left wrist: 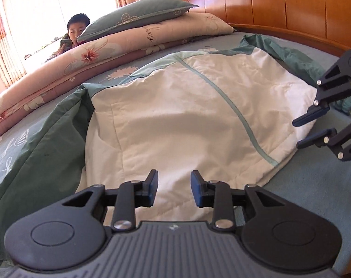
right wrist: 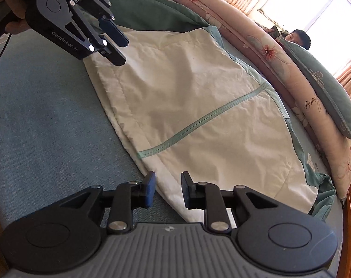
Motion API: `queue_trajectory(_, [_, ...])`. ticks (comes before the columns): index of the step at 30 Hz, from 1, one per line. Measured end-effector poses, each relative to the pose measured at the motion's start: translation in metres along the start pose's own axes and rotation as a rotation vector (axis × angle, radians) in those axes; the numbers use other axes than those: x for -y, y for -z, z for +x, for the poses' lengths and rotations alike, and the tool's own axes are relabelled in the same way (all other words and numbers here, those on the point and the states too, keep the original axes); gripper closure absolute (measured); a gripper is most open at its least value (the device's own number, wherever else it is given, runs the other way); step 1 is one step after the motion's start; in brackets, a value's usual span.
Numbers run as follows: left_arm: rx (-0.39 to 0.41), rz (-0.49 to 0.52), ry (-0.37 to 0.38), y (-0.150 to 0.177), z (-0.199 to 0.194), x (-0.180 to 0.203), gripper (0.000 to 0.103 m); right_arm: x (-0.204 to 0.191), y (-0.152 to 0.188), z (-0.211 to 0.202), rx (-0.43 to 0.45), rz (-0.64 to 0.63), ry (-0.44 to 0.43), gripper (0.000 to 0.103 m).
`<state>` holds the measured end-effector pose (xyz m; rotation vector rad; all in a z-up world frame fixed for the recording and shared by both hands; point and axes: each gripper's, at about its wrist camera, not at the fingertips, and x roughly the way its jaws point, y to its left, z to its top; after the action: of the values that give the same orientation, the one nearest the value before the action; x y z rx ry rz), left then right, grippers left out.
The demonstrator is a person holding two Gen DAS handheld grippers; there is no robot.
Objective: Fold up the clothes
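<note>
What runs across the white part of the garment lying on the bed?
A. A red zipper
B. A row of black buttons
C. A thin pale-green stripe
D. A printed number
C: a thin pale-green stripe crosses the white panel of the garment, seen from both wrist cameras; no buttons, zipper or number show.

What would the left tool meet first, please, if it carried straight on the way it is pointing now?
Most likely the white quilted jacket with the pale green trim lying flat on the bed: the left tool points down at its near hem, open, nothing between. Depth is uncertain.
</note>
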<state>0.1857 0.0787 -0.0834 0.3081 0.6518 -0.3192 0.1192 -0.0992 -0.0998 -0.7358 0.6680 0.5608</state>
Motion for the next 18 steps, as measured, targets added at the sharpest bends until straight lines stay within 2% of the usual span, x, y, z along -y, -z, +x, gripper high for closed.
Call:
queue_trajectory(3, [-0.077,-0.08,0.002,0.003,0.025,-0.005,0.072,0.021,-0.001,0.016,-0.008,0.1,0.04,0.077])
queue_trajectory(4, [-0.113,-0.089,0.013,0.008,0.031,-0.005,0.072,0.027,0.002,0.023,-0.025,0.13,0.03,0.077])
queue_trajectory(8, [-0.145,-0.082,0.035,0.035,0.022,-0.002,0.071,0.028,0.024,0.033,-0.065,0.188,-0.011,0.077])
queue_trajectory(11, [-0.186,-0.117,0.073,0.037,0.009,-0.011,0.068,0.028,0.031,0.025,-0.074,0.201,-0.033,0.077])
queue_trajectory(13, [-0.191,-0.088,0.067,0.036,0.002,-0.011,0.067,0.031,0.031,0.02,-0.084,0.209,-0.057,0.076])
queue_trajectory(16, [-0.135,0.024,-0.01,0.034,-0.011,-0.001,0.066,0.029,0.027,0.006,-0.042,0.202,-0.041,0.075])
queue_trajectory(18, [-0.104,0.104,-0.011,0.033,-0.017,0.009,0.06,0.023,0.023,-0.002,-0.009,0.178,-0.04,0.073])
